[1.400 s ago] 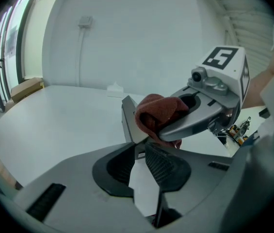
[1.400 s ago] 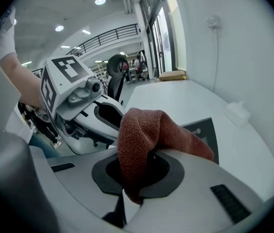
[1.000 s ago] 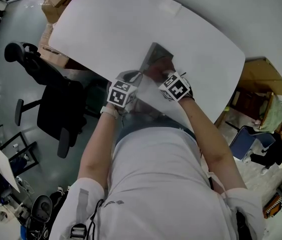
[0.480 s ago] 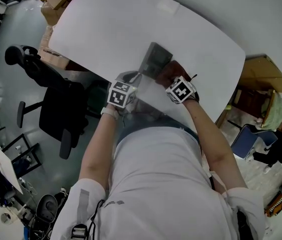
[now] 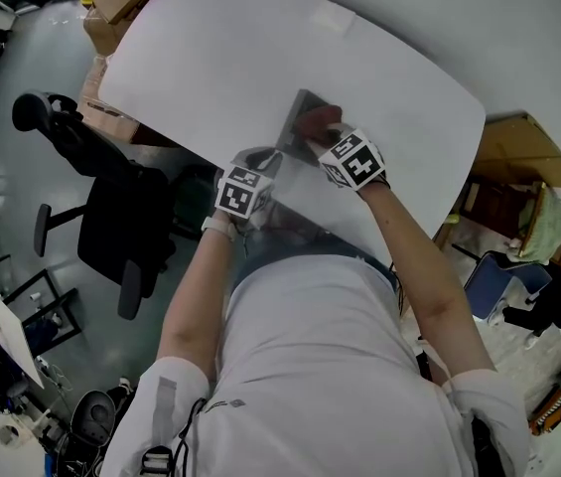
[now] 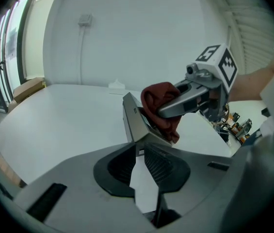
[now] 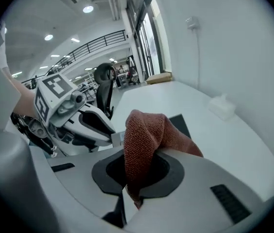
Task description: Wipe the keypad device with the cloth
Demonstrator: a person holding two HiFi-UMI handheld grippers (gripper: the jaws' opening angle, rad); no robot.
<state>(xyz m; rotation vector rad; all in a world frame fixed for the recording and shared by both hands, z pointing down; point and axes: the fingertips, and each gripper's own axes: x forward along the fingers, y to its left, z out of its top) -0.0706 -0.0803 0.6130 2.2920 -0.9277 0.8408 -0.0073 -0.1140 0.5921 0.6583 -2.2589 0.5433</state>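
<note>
The left hand-held gripper [image 6: 139, 150] is gripping the near edge of the keypad device [image 6: 134, 123]. Its jaws have just been closing on that edge, and the grey device is sitting tilted over the white table [image 5: 220, 58]. The right hand-held gripper [image 7: 136, 166] is clamping a rust-red cloth [image 7: 144, 130] and pressing it against the device's face. A black office chair [image 5: 111, 207] is standing well left of the device.

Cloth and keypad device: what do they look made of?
The cloth looks like woven or terry textile, rust-red and matte: coarse looped weave, soft folds. The keypad device has a smooth grey satin casing, plastic or metal; the look doesn't settle which.
</note>
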